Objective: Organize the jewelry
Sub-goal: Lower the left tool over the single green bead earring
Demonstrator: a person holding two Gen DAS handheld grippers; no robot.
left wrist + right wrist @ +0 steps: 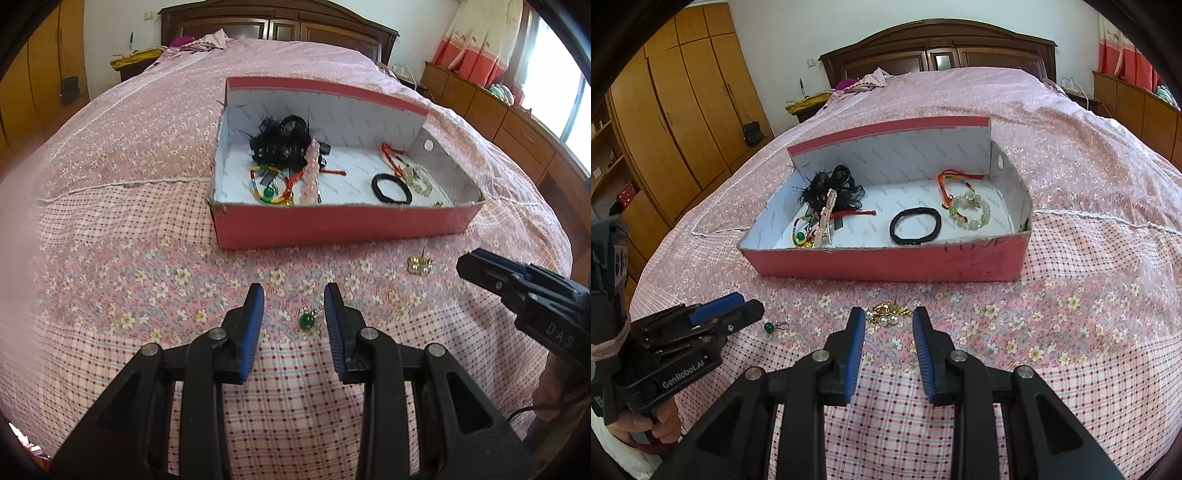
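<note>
Green bead pendant [306,320] on the bed [147,280] between the parted fingers of the left hand-held gripper [294,295], gold-and-pearl ornament [886,313] beyond the open, empty right hand-held gripper [888,319], both near the red box [886,264] holding a black hair tie [915,225] and jade bracelet [969,211].

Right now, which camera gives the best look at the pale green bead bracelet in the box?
The right wrist view: the green bead bracelet lies whole and unobstructed on the red box's floor. In the left wrist view the bracelet looks smaller and blurrier, its beads hard to separate.
</note>
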